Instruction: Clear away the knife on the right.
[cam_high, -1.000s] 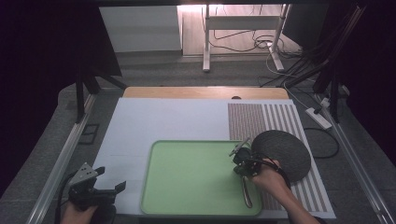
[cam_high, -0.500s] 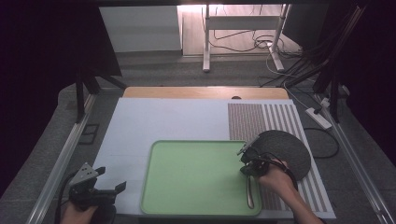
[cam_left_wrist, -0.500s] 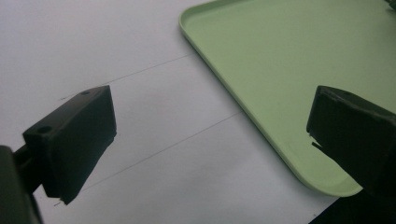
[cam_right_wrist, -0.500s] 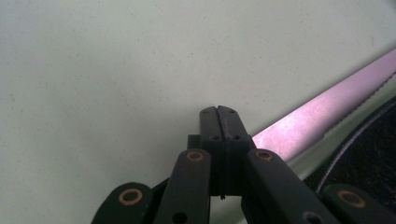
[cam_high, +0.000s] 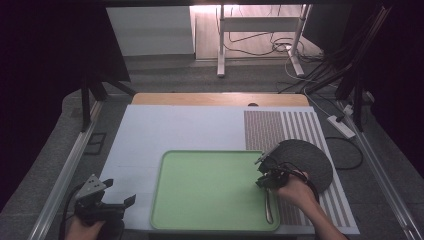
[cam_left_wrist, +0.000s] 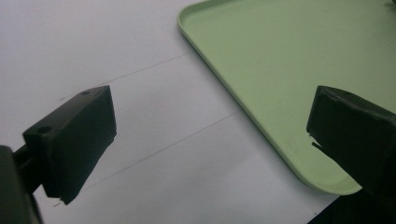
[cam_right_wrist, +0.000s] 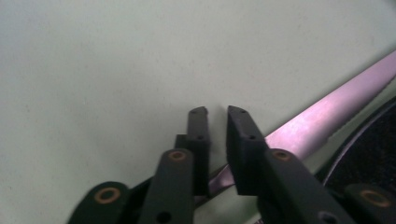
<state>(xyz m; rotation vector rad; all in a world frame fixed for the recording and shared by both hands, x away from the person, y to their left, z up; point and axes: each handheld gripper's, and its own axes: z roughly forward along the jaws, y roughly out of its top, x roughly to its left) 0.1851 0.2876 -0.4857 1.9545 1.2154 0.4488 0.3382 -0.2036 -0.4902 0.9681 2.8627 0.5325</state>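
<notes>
On the green tray's right edge lies a table knife, right gripper above it. Left gripper: jaws wide apart, empty, beside tray. Right gripper: jaws just opening, narrow gap, knife beneath, unclamped.

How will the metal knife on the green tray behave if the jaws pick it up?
The knife looks like polished metal, so it is probably stiff and slippery. It lies flat on the tray, so it should not roll, but it is hard to get under.
</notes>
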